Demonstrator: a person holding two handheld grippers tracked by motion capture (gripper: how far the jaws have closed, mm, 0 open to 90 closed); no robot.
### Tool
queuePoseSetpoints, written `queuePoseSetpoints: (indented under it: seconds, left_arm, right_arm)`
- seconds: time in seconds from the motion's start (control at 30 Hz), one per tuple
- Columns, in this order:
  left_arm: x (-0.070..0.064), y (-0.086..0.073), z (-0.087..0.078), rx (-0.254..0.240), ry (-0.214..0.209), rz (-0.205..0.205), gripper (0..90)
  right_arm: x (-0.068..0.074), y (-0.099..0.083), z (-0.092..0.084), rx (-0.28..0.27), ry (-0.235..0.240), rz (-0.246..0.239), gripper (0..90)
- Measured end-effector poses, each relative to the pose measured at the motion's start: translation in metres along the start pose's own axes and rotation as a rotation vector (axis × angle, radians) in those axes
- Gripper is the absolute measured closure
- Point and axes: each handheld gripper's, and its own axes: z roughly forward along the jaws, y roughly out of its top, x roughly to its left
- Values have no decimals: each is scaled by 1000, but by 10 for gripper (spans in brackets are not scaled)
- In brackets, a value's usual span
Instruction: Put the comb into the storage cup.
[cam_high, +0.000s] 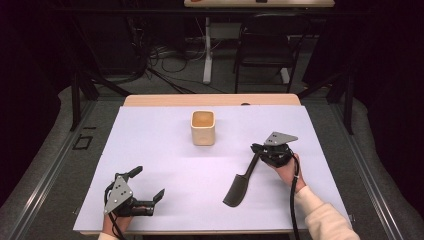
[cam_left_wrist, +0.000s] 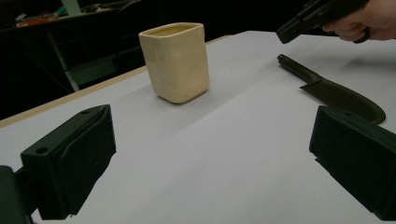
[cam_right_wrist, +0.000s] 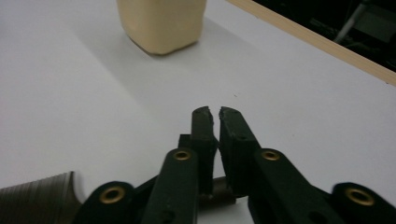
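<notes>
A cream square cup (cam_high: 203, 128) (cam_left_wrist: 175, 60) (cam_right_wrist: 161, 23) stands upright at the middle back of the white sheet. A black spatula (cam_high: 240, 185) (cam_left_wrist: 336, 93) (cam_right_wrist: 37, 200) lies flat right of centre, with its handle pointing away toward my right gripper (cam_high: 255, 148) (cam_right_wrist: 215, 112). That gripper is shut, its pads nearly touching with nothing between them. In the left gripper view it (cam_left_wrist: 282, 36) hovers just above the handle's end. My left gripper (cam_high: 149, 181) (cam_left_wrist: 210, 158) rests at the front left, open wide and facing the cup.
A white sheet (cam_high: 150, 150) covers most of the wooden table (cam_high: 210, 99). Beyond the far edge are a dark chair (cam_high: 265, 45), a table leg and cables on the floor. The sheet around the cup is bare.
</notes>
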Motion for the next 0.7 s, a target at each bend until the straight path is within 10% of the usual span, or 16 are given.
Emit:
queuePoseSetpoints:
  seconds: [0.7]
  left_arm:
    - [1, -1, 1, 12, -4, -3, 9]
  right_arm:
    - [-8, -4, 29, 212, -16, -18, 900]
